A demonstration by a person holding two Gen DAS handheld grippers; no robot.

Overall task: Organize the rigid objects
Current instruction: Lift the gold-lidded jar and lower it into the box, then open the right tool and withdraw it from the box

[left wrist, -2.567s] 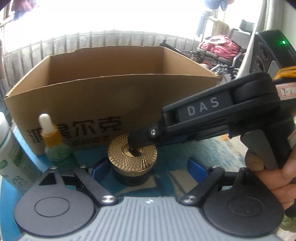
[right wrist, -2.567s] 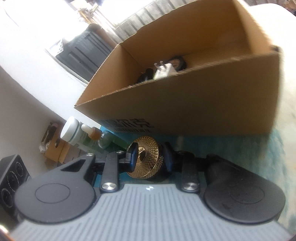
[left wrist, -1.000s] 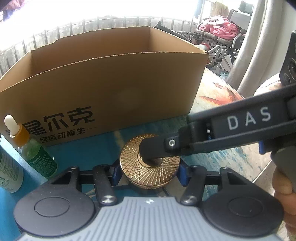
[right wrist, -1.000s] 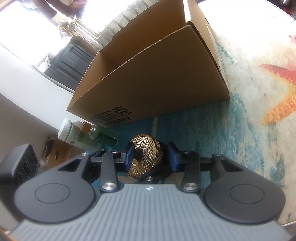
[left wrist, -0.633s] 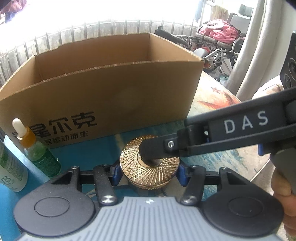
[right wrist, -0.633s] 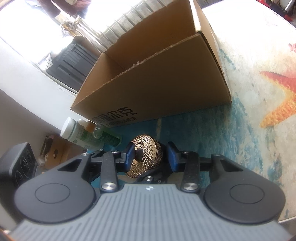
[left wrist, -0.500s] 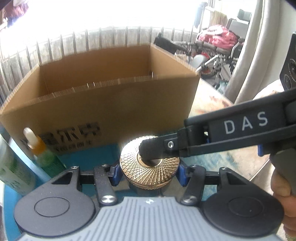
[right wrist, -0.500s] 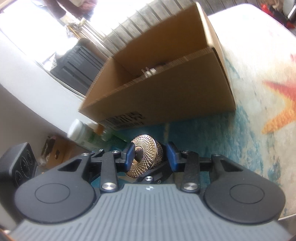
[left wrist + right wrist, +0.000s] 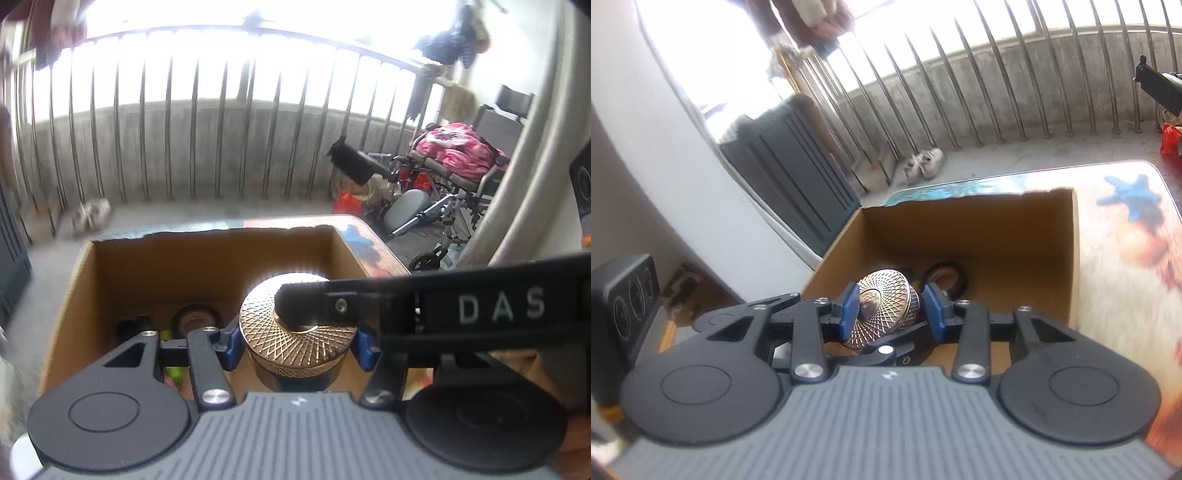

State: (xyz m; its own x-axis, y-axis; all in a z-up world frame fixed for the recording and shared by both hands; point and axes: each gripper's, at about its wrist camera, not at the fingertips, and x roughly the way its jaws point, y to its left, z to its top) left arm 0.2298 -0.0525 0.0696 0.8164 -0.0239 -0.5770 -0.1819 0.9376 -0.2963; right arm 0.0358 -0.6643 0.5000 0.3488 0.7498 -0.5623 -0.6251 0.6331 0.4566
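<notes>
I held gold-lidded jar (image 9: 297,332) above cardboard box (image 9: 207,254), left claw (image 9: 297,343) and right claw (image 9: 890,306) both pinching it. Risk: uneven release could tip jar onto tape roll (image 9: 197,319) below.

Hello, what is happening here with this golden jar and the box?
A person holds a gripper in each hand, and both grip the same gold-lidded jar. The left gripper clamps its sides; the right gripper pinches it across the lid. Together they hold it over the open cardboard box, which already contains a roll of black tape and other small items.
</notes>
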